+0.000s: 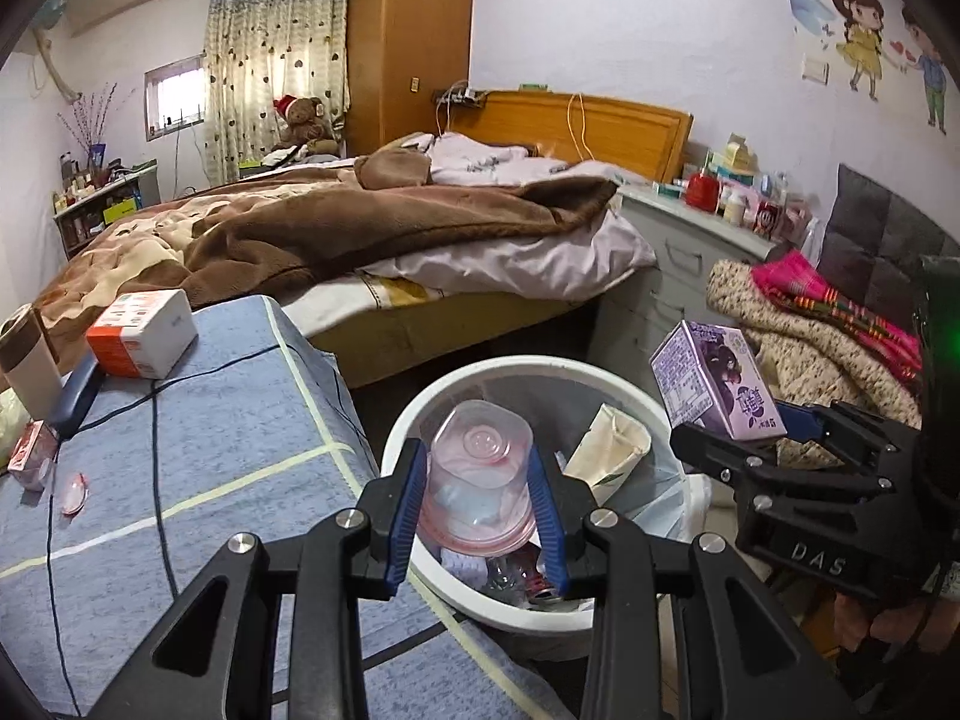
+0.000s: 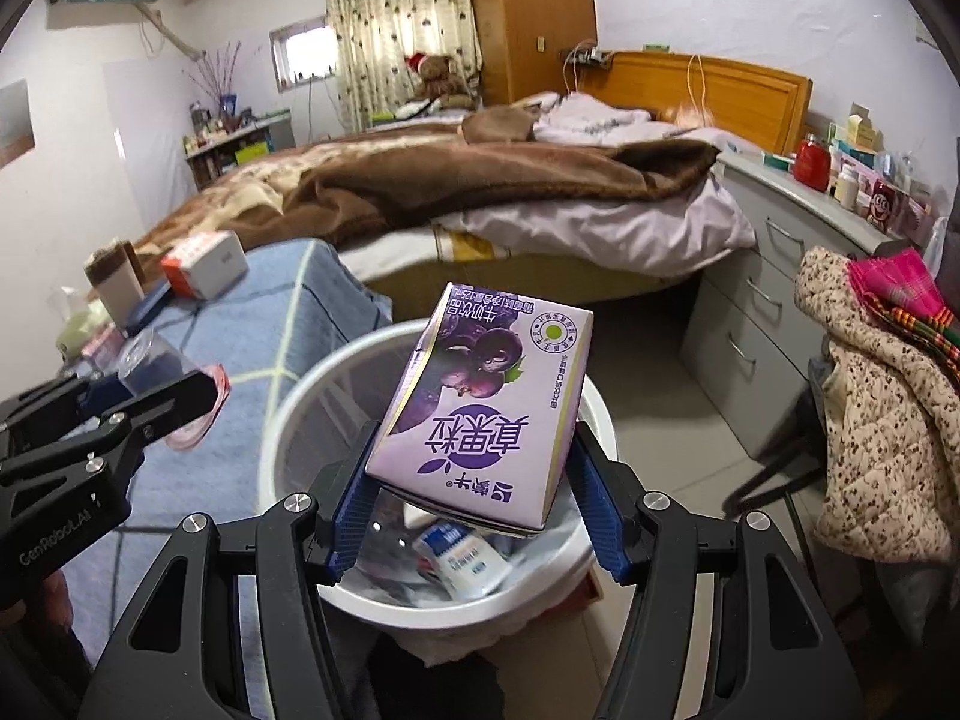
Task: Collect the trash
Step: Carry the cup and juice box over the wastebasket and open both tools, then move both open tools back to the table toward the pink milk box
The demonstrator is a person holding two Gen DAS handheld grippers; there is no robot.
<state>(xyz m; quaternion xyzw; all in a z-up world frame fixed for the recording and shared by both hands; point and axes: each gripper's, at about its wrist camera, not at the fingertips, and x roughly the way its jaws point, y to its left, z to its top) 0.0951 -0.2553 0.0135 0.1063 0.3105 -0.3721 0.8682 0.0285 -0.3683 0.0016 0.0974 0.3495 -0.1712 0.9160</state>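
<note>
A white trash bin with a clear liner stands on the floor beside the blue-covered table. My left gripper is shut on a clear plastic cup with a pink rim, held upside down over the bin's left side. In the right wrist view, my right gripper is shut on a purple milk carton, tilted above the bin. The carton and right gripper also show at the right of the left wrist view. The left gripper with the cup shows at the left of the right wrist view.
The bin holds a paper cup, a can and a small white bottle. On the table lie an orange-white box, a tumbler, a small pink carton, a pink lid and a black cable. Bed behind, grey drawers and clothes to the right.
</note>
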